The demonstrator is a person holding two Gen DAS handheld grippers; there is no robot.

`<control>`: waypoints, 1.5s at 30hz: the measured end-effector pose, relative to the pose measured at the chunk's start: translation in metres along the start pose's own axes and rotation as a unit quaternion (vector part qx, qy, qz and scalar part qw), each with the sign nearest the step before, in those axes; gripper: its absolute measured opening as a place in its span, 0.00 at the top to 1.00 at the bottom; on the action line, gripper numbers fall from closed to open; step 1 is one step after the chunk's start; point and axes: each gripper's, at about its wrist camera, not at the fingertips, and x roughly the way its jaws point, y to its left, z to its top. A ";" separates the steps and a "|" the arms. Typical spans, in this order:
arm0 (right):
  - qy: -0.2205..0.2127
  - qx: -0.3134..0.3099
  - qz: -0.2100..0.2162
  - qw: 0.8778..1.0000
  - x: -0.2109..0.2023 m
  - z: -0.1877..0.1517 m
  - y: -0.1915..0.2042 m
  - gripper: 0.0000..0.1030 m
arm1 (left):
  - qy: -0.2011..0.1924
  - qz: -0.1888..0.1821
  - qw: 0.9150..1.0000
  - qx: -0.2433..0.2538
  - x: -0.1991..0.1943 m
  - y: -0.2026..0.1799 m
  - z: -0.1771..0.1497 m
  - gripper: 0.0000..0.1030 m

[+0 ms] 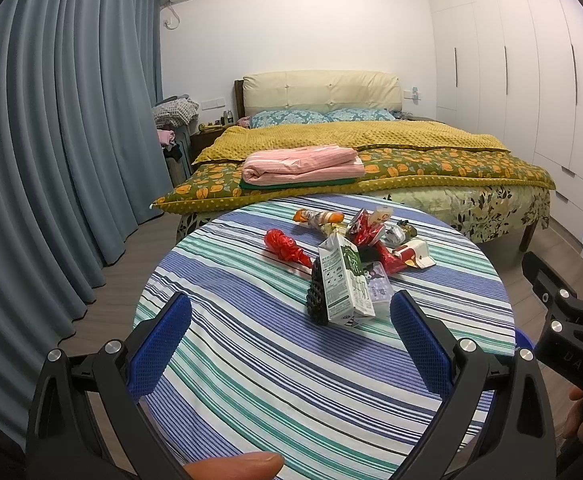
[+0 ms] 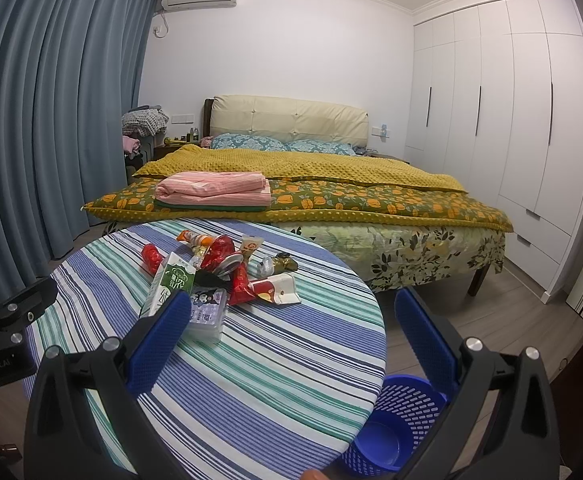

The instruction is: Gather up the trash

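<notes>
A pile of trash lies on a round table with a striped cloth (image 1: 275,364) (image 2: 259,376). It holds a green and white milk carton (image 1: 341,280) (image 2: 171,284), a red crumpled wrapper (image 1: 285,246) (image 2: 152,257), an orange wrapper (image 1: 317,217) (image 2: 195,238), a white and red box (image 1: 413,254) (image 2: 279,288) and a clear packet (image 2: 207,312). My left gripper (image 1: 291,340) is open, just short of the carton. My right gripper (image 2: 293,340) is open too, its left finger in front of the carton. A blue mesh bin (image 2: 395,424) stands on the floor right of the table.
A bed (image 1: 371,152) (image 2: 311,196) with yellow covers and folded pink bedding (image 1: 303,164) stands right behind the table. Blue curtains (image 1: 51,140) hang on the left, white wardrobes (image 2: 511,140) line the right wall. A thumb (image 1: 235,466) shows at the bottom edge.
</notes>
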 end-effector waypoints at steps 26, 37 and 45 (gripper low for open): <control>0.000 0.000 0.000 1.000 0.000 0.000 0.000 0.04 | 0.005 -0.004 1.000 -0.005 0.008 0.010 0.000 0.04; 0.005 0.003 -0.003 1.000 0.004 -0.006 -0.008 0.04 | 0.026 -0.006 1.000 0.014 0.024 0.012 -0.003 0.04; 0.024 0.009 -0.005 1.000 0.021 -0.015 -0.012 0.04 | 0.078 -0.050 0.996 -0.018 0.067 0.026 -0.021 0.04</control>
